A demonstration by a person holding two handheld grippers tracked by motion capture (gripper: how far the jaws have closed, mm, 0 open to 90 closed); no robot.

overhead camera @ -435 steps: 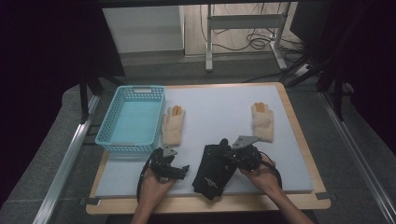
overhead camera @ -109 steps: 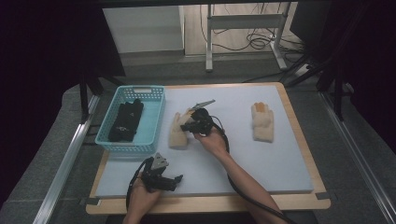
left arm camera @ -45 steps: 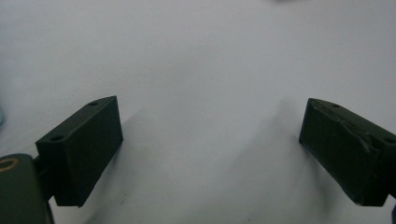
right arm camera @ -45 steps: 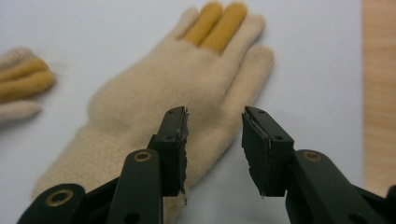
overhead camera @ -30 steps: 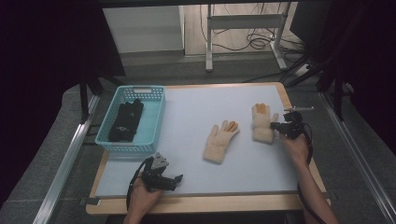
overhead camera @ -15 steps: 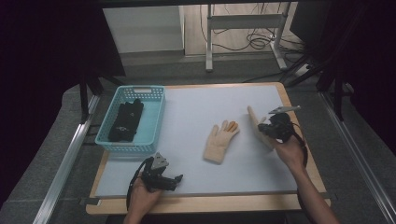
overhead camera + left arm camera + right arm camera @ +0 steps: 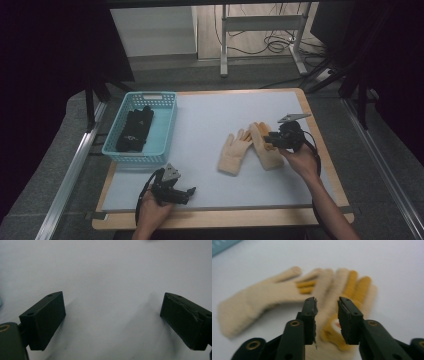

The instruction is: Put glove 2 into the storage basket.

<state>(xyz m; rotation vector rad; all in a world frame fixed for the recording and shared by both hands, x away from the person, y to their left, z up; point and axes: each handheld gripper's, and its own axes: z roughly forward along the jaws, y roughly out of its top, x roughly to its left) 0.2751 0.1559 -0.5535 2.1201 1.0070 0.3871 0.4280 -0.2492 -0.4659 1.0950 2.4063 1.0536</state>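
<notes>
The room is dim and nearly black at both sides, with the pale tabletop the brightest thing in the high view, lit softly from above and free of glare. In the left gripper view the black jaws throw faint, soft-edged shadows onto the white surface. The right gripper view is smeared with motion blur: the cream gloves look fuzzy, while the jaws up close stay fairly sharp.

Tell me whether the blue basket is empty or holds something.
Not empty: the blue basket holds a black glove lying on its floor, seen in the high view.
</notes>
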